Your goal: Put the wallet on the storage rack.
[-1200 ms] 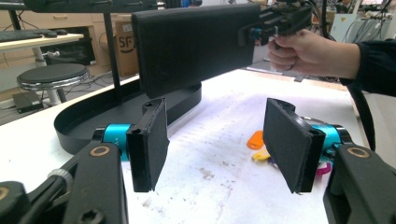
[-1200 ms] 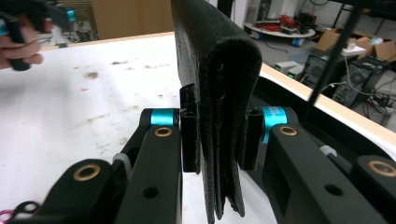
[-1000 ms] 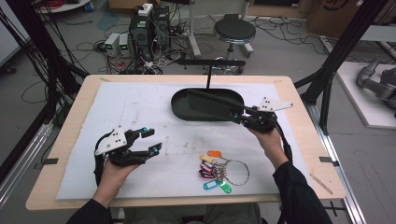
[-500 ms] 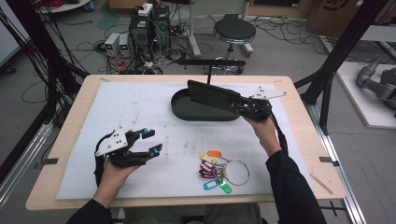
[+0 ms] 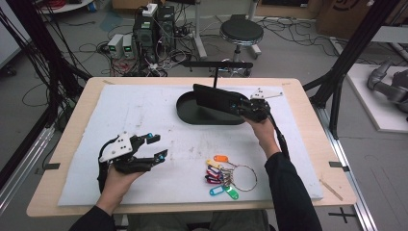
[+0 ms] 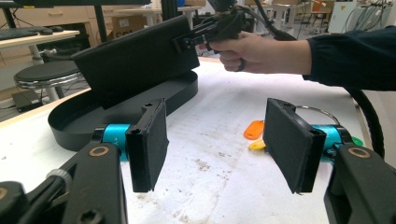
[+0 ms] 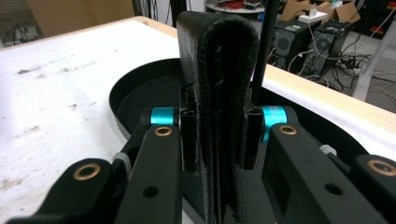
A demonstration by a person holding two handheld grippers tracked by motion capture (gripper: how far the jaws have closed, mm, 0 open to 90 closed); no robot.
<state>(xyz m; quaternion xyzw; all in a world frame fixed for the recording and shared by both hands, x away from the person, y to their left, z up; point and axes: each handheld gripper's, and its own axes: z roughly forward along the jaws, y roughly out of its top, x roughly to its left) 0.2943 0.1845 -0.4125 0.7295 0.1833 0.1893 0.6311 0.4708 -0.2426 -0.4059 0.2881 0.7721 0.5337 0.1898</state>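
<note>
My right gripper (image 5: 239,104) is shut on one end of a flat black leather case (image 5: 214,98). It holds the case edge-up over a black oval tray (image 5: 188,115) at the back of the mat. In the right gripper view the case (image 7: 217,70) stands clamped between both pads, above the tray (image 7: 140,93). My left gripper (image 5: 156,147) rests at the front left of the mat, open, with nothing between its pads (image 6: 148,140). The left gripper view shows the case (image 6: 135,58) slanting over the tray (image 6: 70,126), with the right gripper (image 6: 219,28) gripping its end.
A key ring with several coloured tags (image 5: 223,175) lies on the white mat (image 5: 120,115) near the front, between the hands; its orange tag (image 6: 254,130) shows past my left jaws. A thin black post (image 5: 215,77) rises behind the tray. Cables and equipment sit beyond the table.
The right gripper has carried the black case leftward and slightly lower, so it now hangs over the tray's middle. The left gripper has stayed put.
</note>
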